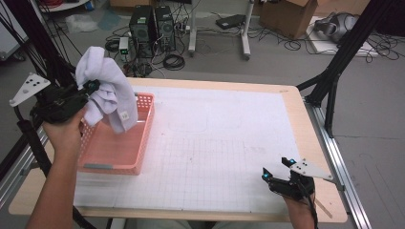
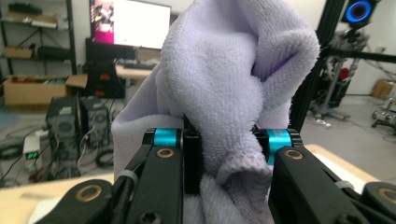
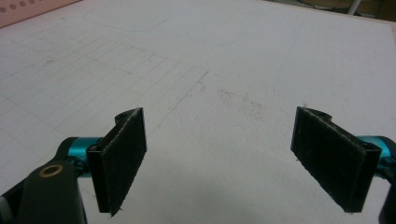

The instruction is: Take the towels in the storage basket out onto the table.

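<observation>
The floor behind the table is cluttered: two computer towers (image 1: 153, 29), coils of cable, a cardboard box (image 1: 289, 15). From above, a white grid mat (image 1: 205, 143) covers most of the wooden table (image 1: 305, 143). A pink basket (image 1: 119, 138) sits at the mat's left edge. The left gripper (image 1: 90, 88) is held up over the basket's left side, and a pale lilac towel (image 1: 107, 88) hangs from it, bunched at the top, its lower end with a small tag dangling down inside the basket's rim. Whether the cloth touches the basket floor, I cannot tell. The right gripper (image 1: 276, 169) sits low at the near right corner of the mat, well apart from the basket, its jaws spread.

In the left gripper view, the towel (image 2: 233, 79) bulges between the two black jaws, which are clamped on a thick fold of it; the cloth rises above them and spills below. Behind it are a bright monitor (image 2: 130, 23), shelves and a box.

In the right gripper view, the right gripper (image 3: 219, 161) has its pads (image 3: 122, 158) wide apart with nothing between them, above bare mat (image 3: 210, 60). A strip of the basket (image 3: 32, 9) shows at the top left corner.
</observation>
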`<action>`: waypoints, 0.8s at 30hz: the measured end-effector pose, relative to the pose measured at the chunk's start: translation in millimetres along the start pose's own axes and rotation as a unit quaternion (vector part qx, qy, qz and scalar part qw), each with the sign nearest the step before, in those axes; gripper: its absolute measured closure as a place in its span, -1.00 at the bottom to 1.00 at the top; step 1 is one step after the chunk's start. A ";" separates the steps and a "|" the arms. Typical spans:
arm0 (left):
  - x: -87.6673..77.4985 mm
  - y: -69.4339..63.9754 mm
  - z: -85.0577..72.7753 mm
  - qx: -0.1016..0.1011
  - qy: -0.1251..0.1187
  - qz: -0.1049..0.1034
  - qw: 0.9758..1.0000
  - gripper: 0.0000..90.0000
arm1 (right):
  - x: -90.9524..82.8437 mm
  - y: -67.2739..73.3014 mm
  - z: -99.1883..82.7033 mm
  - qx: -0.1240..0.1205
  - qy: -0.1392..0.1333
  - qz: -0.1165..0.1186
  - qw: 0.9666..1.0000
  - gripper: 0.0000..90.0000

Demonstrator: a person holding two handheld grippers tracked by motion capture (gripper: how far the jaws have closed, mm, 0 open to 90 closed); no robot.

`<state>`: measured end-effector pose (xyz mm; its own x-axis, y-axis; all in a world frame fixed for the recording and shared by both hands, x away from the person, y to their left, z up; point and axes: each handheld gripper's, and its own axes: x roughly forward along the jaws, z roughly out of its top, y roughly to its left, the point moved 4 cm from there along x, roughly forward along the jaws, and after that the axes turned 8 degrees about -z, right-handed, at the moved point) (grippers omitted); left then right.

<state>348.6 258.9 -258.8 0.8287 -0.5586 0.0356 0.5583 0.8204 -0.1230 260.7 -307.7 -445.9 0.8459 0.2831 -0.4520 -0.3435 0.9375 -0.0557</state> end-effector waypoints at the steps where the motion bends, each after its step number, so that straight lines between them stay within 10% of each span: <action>1: 0.8 -3.1 2.5 0.003 -0.004 -0.004 1.000 0.66 | -0.1 0.2 0.0 0.001 0.000 0.001 1.000 -0.63; 15: 22.5 -65.2 24.3 0.047 -0.026 -0.089 0.995 0.66 | 0.1 0.3 0.4 0.000 -0.002 0.001 1.000 -0.63; 24: 57.2 -113.8 8.4 0.046 -0.005 -0.170 0.984 0.66 | -0.3 -0.6 0.3 0.001 -0.002 0.000 1.000 -0.63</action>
<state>332.8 134.6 -234.4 0.5930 -0.8023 0.0684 0.8046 0.5937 -0.0118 260.8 -308.3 -445.4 0.8477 0.2847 -0.4477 -0.3430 0.9378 -0.0531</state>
